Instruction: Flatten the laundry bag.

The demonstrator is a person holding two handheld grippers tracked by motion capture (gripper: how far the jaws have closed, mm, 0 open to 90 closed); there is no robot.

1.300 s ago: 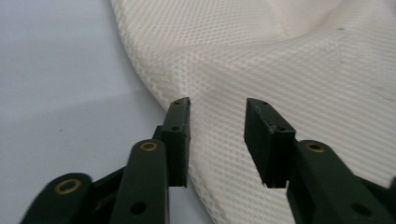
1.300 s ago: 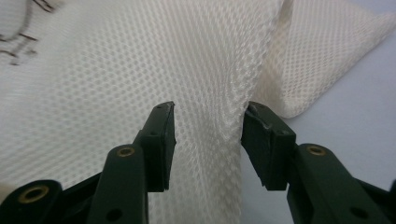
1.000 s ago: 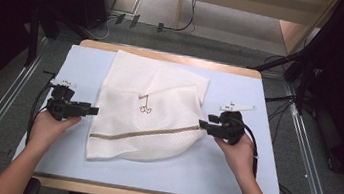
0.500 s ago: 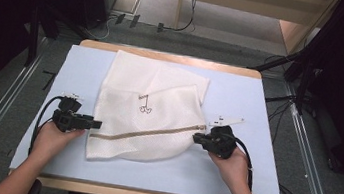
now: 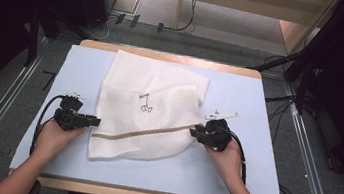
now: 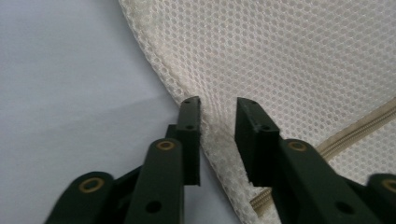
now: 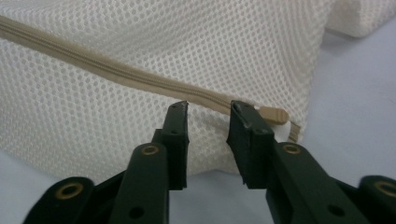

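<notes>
Where the person's forearms come in from the bottom of the high view, each hand holds a black gripper low against the pale blue table mat [image 5: 250,178]. The left gripper [image 5: 87,120] sits at the left edge of a cream mesh bag [image 5: 149,117], and its own view shows the jaws parted, one on either side of the bag's hemmed edge [image 6: 217,140]; the mesh lies in the gap, but the jaws are not pressed onto it. The right gripper [image 5: 199,132] is at the bag's right edge, near the end of the tan zipper [image 5: 145,133]. In the right gripper view its jaws also stand apart, with the zipper tape [image 7: 116,70] running across just beyond their tips and the tan zipper pull [image 7: 273,114] just past the right jaw; whether either tip touches the mesh is hard to say from this angle.

Between the grippers the bag lies flat and rumpled, the zipper crossing it from lower left to upper right. Farther up, a small dark printed mark [image 5: 146,101] sits near the bag's middle, and its far corner is folded over toward the table's back edge. A small white piece [image 5: 221,115] lies on the mat just beyond the right gripper. Past the table, cables [image 5: 179,26] lie on the grey floor.
</notes>
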